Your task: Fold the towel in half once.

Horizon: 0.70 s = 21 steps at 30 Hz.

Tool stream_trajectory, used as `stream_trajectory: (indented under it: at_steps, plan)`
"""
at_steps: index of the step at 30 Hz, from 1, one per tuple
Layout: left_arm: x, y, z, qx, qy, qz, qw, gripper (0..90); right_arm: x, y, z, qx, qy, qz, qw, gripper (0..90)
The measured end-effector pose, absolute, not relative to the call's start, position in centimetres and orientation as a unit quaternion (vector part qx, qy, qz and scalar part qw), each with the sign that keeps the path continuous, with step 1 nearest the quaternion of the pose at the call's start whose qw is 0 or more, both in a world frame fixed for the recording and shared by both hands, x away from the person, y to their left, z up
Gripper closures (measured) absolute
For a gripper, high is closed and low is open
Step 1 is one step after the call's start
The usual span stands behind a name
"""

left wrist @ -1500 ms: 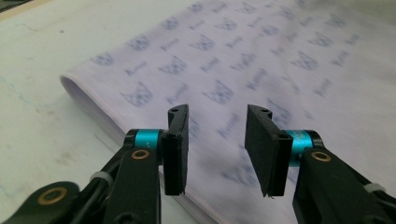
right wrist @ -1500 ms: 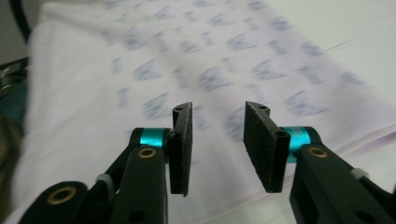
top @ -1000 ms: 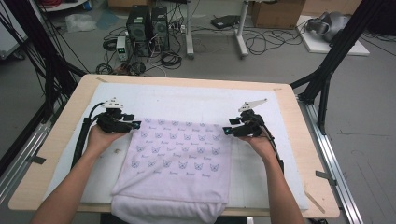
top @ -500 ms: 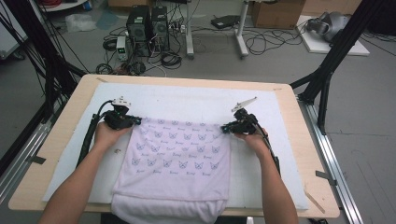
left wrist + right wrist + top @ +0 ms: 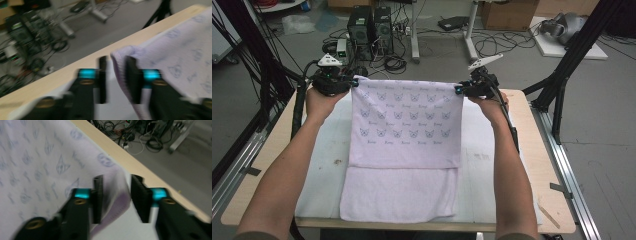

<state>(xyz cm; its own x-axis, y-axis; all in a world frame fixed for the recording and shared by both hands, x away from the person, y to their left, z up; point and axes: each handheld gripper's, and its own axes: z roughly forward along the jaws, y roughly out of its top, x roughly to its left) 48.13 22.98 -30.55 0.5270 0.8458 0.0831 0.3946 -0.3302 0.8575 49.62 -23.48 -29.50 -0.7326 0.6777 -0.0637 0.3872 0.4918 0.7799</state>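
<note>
Holding my two grippers up at the far side of the table, I have the lavender cat-print cloth (image 5: 407,125) stretched between them. Its printed half is raised, and its plain lower part lies on the white mat (image 5: 322,165).

Both gripper views are smeared with blur, so the grip is hard to read. On my left gripper (image 5: 354,83) the cloth's corner (image 5: 120,53) lies against one jaw, and a clear gap separates it from the other. On my right gripper (image 5: 458,90) the hem (image 5: 120,195) runs up between the jaws beside one of them, with daylight before the other. Both pairs of jaws have just been opening, and neither is clamping the fabric. I cannot tell what keeps the corners up.

My forearms are cut off at the bottom of the high view, and the raised cloth hides the mat's far edge.

The mat covers most of a pale wooden table (image 5: 542,150). Beyond it is a grey floor with two computer towers (image 5: 369,22), tangled cables (image 5: 397,62), a cardboard box (image 5: 507,12) and black frame legs (image 5: 562,85).
</note>
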Motion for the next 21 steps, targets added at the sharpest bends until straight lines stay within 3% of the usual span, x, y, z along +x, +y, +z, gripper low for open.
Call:
stream_trajectory:
  at_steps: [5,12,21]
  plan:
    - [47.4,24.2,-33.6,0.781,0.403,0.237,0.414,57.1,49.4,-23.5,-33.0,0.327,0.853,0.382,0.141,53.4]
    - [44.5,25.3,-36.8,0.793,0.394,0.206,0.416,52.4,46.3,-24.0,-36.4,0.329,0.868,0.36,0.099,47.5]
    - [38.7,24.7,-39.2,0.812,0.344,0.193,0.43,50.8,39.6,-23.8,-39.3,0.282,0.875,0.382,0.09,56.6]
